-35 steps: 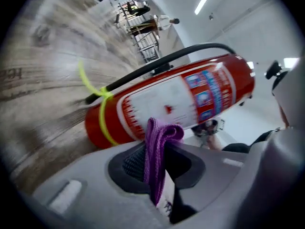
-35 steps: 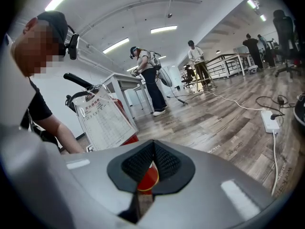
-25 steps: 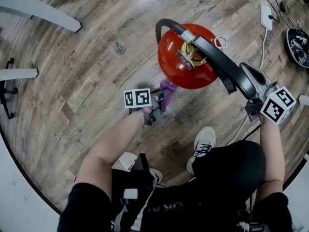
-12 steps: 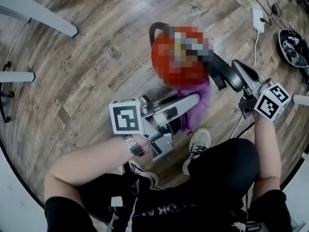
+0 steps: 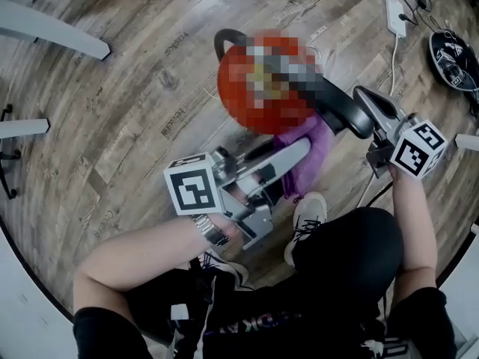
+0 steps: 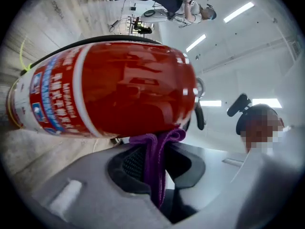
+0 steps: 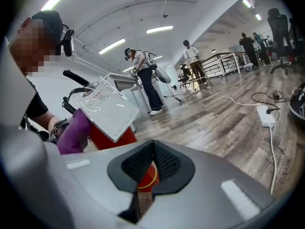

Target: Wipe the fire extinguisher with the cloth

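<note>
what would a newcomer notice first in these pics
The red fire extinguisher standing on the wood floor, filling the left gripper view. Next, the purple cloth, pinched by the left gripper and held against its side. The right gripper sits shut at the head view's right.

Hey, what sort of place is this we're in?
Probably an open-plan office or lab: wood-look plank floor, ceiling strip lights, office chairs and work tables at the far end.
</note>
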Available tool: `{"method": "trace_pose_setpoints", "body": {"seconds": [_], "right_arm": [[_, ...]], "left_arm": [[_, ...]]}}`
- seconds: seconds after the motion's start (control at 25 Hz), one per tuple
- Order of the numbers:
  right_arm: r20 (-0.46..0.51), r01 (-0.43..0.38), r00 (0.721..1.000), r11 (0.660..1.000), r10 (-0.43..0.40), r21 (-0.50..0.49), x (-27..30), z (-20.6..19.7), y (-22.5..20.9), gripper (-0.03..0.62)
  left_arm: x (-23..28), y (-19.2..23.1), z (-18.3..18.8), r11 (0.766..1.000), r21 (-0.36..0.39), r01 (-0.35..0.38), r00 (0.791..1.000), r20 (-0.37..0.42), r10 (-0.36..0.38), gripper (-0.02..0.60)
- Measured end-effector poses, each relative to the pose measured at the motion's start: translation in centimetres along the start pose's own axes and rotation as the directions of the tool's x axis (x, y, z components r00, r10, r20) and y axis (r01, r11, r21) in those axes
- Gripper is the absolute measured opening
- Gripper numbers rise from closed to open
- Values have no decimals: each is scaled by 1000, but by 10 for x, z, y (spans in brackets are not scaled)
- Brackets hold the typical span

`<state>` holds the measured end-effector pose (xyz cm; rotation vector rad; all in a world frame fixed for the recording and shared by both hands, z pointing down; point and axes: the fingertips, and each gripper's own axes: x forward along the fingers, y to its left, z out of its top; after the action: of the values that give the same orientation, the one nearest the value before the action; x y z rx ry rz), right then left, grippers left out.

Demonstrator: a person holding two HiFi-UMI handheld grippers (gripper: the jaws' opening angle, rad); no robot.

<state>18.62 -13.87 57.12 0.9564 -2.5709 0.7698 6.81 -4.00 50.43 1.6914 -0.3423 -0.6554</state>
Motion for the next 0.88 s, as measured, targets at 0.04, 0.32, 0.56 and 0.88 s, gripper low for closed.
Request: {"method": "trace_pose_setpoints", "body": {"seconds": [0.04, 0.32, 0.56, 0.88], "right_arm": [[-4, 0, 1000, 1000, 0, 5, 1, -2, -2, 3], [-36, -2, 999, 999, 3, 40, 9, -26, -16, 3], [-97, 12, 995, 997, -4, 81, 16, -61, -35, 3], [-119, 7, 993, 991, 9, 133, 17, -83, -40, 3]], "left_arm": [[-3, 18, -3, 999, -16, -33, 999, 6, 33, 69], [-42, 185, -30, 933, -41, -358, 933, -65, 355, 69], [-87, 301, -49, 822, 0, -569, 819, -95, 567, 74], [-91, 315, -54, 783, -59, -620, 783, -106, 612, 72]]}}
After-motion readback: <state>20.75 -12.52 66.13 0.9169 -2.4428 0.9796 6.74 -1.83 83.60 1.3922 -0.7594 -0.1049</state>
